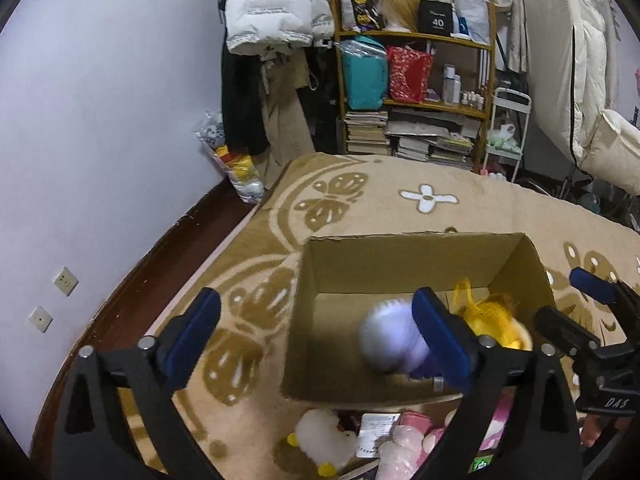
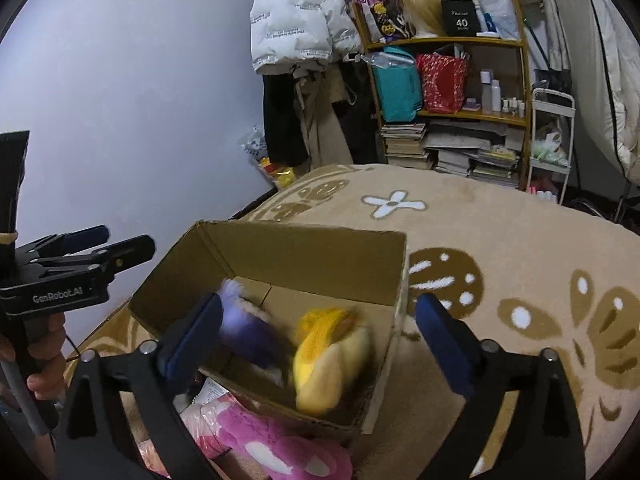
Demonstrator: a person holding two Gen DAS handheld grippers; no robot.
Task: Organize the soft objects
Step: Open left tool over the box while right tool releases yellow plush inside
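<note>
An open cardboard box [image 1: 400, 260] [image 2: 300, 256] stands on a beige patterned blanket. Inside it are a purple-and-white plush toy [image 1: 384, 336] [image 2: 248, 328] and a yellow plush toy [image 1: 492, 316] [image 2: 328, 356], both blurred. My left gripper [image 1: 316, 312] [image 2: 124, 240] hangs open over the box's left part, its pads clear of the purple toy. Over the box's right part my right gripper [image 2: 322, 316] [image 1: 572, 300] is open too, and the yellow toy lies below and between its fingers, untouched.
Near the box's front wall lie more soft toys: a white fluffy one [image 1: 324, 436] and a pink one [image 2: 276, 440]. A hand [image 2: 44, 360] holds the left gripper's handle. Beyond the bed stand a cluttered shelf [image 1: 416, 80], hanging coats and a white wall on the left.
</note>
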